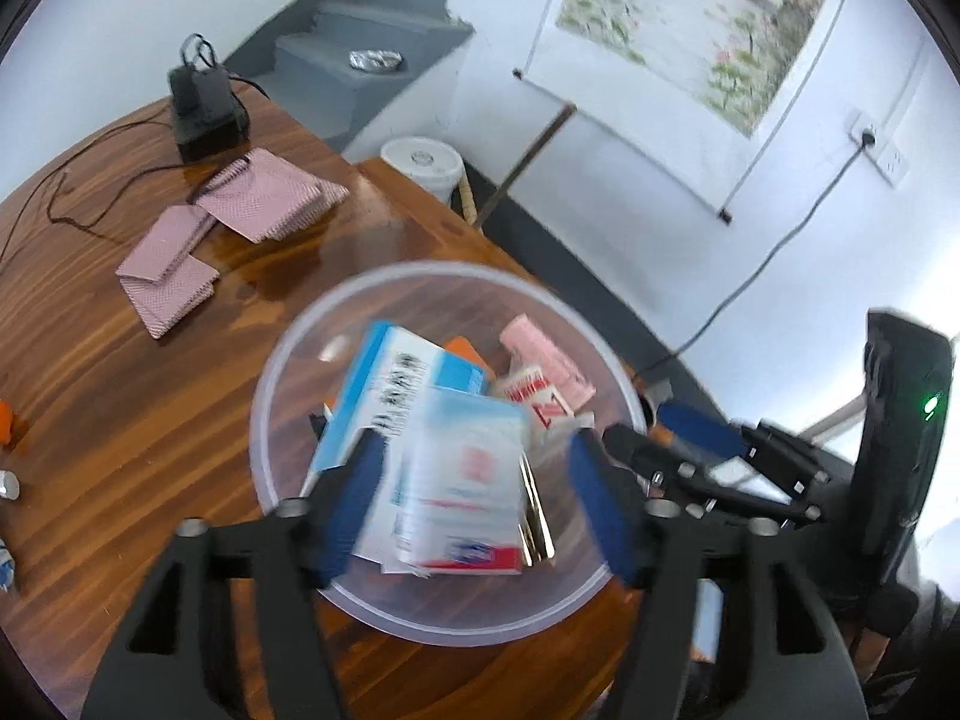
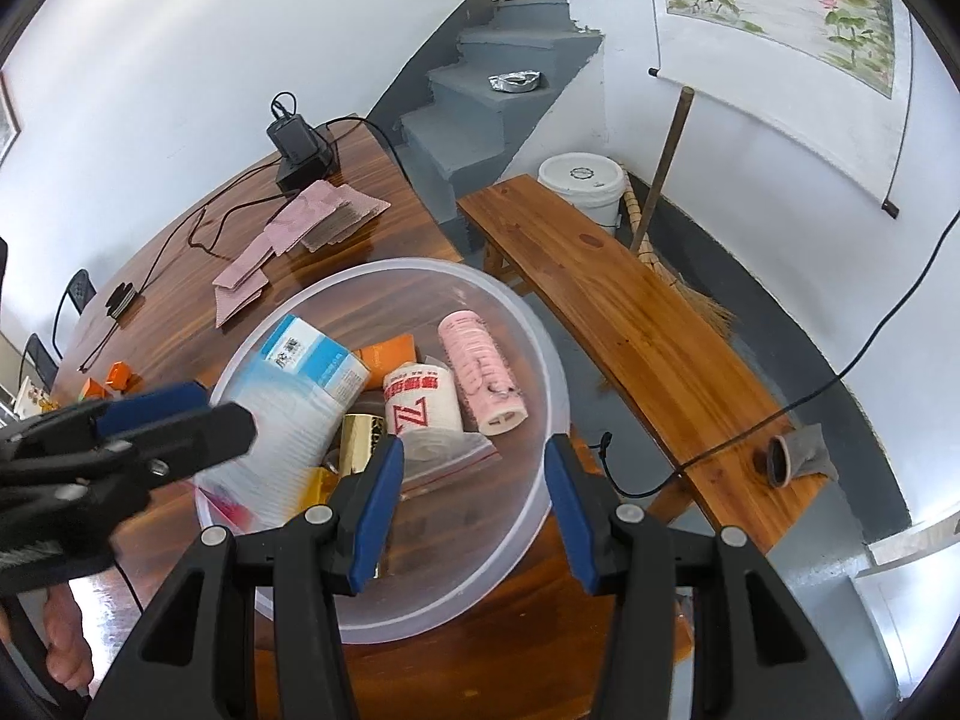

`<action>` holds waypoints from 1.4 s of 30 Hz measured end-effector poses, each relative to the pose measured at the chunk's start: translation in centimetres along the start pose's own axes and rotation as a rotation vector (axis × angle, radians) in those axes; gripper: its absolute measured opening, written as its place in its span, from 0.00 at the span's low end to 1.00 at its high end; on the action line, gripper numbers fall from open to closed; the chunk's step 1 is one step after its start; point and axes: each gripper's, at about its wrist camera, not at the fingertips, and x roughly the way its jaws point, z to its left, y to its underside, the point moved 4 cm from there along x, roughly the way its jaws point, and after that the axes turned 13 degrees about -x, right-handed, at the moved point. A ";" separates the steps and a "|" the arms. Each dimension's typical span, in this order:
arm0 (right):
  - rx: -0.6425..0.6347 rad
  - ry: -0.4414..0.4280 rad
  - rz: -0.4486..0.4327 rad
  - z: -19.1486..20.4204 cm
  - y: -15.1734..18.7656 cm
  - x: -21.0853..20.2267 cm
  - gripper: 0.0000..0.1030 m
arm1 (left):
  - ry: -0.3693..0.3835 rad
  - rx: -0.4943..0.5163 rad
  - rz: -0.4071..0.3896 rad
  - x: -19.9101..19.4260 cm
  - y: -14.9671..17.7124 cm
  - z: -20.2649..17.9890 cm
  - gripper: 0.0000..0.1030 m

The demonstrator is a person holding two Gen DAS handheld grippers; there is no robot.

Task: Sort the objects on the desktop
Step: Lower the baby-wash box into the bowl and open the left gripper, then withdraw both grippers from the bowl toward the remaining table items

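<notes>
The left hand-held gripper point(image 1: 480, 492) is held open over a clear bowl point(image 1: 282, 360) on the worktop point(image 1: 150, 390), a white box point(image 1: 462, 468) lying loose between its fingers. The right hand-held gripper point(image 2: 474, 498) is open and empty.

1 bowl point(image 2: 534, 324), 2 rolls point(image 2: 483, 369)

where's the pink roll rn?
In the clear bowl, right side in the right wrist view: pink roll leans against the far-right wall, beside the red-lettered white roll. The left wrist view shows it at the bowl's far right.
</notes>
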 end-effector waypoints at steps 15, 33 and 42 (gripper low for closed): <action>-0.048 -0.034 -0.011 2.2 -0.5 -0.2 0.53 | -0.059 -0.096 -0.038 -1.3 -0.5 3.8 0.71; -0.177 -0.129 -0.035 10.4 -2.4 0.6 0.54 | -0.209 -0.275 -0.106 -6.5 0.7 13.2 0.71; -0.239 -0.189 -0.013 15.8 -2.7 1.8 0.56 | -0.280 -0.391 -0.115 -9.1 1.9 19.5 0.71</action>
